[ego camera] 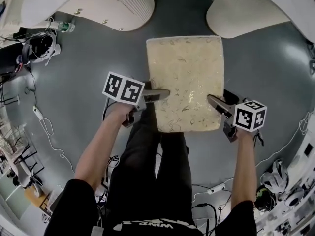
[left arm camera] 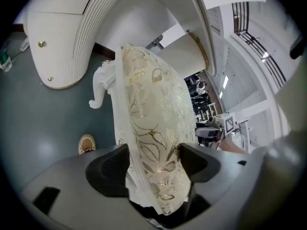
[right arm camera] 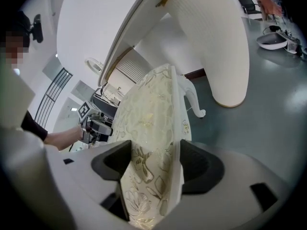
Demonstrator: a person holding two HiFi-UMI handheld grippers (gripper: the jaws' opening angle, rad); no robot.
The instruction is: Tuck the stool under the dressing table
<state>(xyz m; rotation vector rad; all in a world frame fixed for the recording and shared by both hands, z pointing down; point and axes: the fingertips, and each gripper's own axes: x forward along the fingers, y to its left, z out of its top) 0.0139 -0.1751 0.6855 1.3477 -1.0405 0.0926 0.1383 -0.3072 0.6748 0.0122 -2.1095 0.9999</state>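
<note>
- A person, seen from above, stands on a grey-green floor (ego camera: 74,73) with both arms reaching forward and a two-fingered gripper in each hand.
- Between the grippers is the stool (ego camera: 184,80), a rectangular seat padded in cream fabric with a gold leaf pattern.
- The left gripper (ego camera: 157,95) holds the seat's left edge near the corner closest to the person. In the left gripper view its dark fingers (left arm camera: 112,169) are clenched on the padded seat (left arm camera: 153,128), one on each face of the cushion.
- The right gripper (ego camera: 216,103) holds the opposite edge. In the right gripper view its fingers (right arm camera: 199,166) likewise press on both faces of the seat (right arm camera: 148,128).
- The near end of the seat sits over the person's dark-trousered legs (ego camera: 147,171).
- The far end lies just at the mouth of the gap between the two white ribbed pedestals (ego camera: 98,4) of the dressing table (ego camera: 246,9). The seat is not under it.
- A white curled stool leg (left arm camera: 98,92) shows below the seat. Whether the legs touch the floor cannot be told.
- A tan shoe (left arm camera: 87,143) shows on the floor beside the left gripper.
- Cables (ego camera: 47,127) trail across the floor on the left, and a bottle (ego camera: 61,27) lies near the left pedestal.
</note>
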